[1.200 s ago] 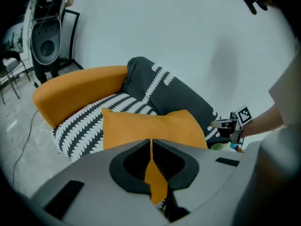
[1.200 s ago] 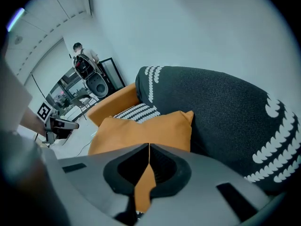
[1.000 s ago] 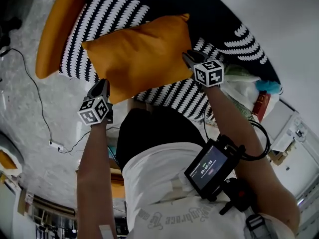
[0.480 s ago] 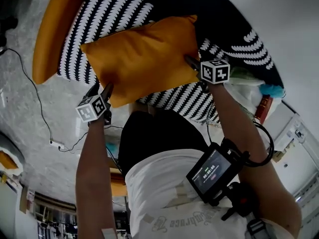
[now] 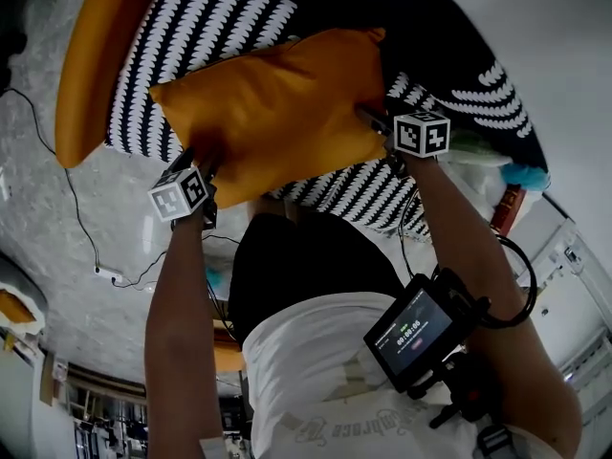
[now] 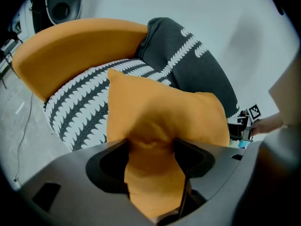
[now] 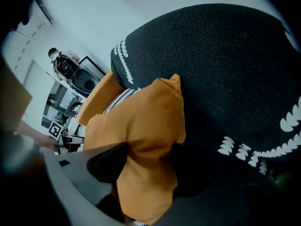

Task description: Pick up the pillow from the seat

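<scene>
Lowered since a moment ago, our left gripper [image 5: 197, 163] and right gripper [image 5: 371, 115] have just opened their jaws wide, each straddling a corner of the plump, plain orange pillow [image 5: 273, 103], unclamped; it lies dented on the black-and-white seat [image 5: 182, 27].

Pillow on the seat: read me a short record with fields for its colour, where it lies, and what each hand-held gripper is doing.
pillow: orange, lying on the seat
seat: black with white stripes
left hand-held gripper: open, jaws just opened, pillow's corner between them
right hand-held gripper: open, jaws just opened, pillow's edge between them
task status: pillow not yet gripped
</scene>
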The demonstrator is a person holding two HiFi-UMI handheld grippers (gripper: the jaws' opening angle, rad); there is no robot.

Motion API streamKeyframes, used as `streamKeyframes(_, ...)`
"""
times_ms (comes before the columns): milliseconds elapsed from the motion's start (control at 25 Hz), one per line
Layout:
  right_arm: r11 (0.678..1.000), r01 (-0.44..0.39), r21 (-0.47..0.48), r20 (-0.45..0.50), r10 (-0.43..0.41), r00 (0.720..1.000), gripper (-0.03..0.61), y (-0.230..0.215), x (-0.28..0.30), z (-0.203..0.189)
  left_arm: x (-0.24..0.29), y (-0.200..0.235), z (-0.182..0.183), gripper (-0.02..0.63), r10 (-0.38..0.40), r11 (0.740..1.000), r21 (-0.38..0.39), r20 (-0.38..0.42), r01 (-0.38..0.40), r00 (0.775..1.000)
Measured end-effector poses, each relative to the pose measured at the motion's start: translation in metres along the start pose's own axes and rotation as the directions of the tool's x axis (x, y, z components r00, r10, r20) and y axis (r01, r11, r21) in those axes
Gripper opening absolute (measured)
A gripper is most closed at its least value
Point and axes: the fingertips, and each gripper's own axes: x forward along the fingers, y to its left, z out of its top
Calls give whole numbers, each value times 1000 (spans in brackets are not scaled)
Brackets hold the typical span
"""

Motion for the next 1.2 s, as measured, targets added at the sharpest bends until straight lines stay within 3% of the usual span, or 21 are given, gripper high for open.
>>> streamKeyframes(240, 1000, 1, -21, -14, -1, 1000, 245, -1, 2, -12, 8, -10, -8, 196, -38, 999, 7, -46, 39, 998)
streamKeyframes(600, 999, -10, -51, -38, 8, 999, 145, 12, -18, -13, -13, -26, -4, 52, -25, 1000, -4, -8, 25, 1000)
streamKeyframes(1000, 993, -9, -121, 0, 9, 1000, 114, 12, -51, -42, -36, -53, -51, 21, 7, 1000, -4, 57, -7, 998)
streamKeyframes(1200, 990, -18, -137, 27, 22, 999, 115, 29, -66, -61, -67, -54, -64, 21, 23, 999, 34, 78, -26, 997)
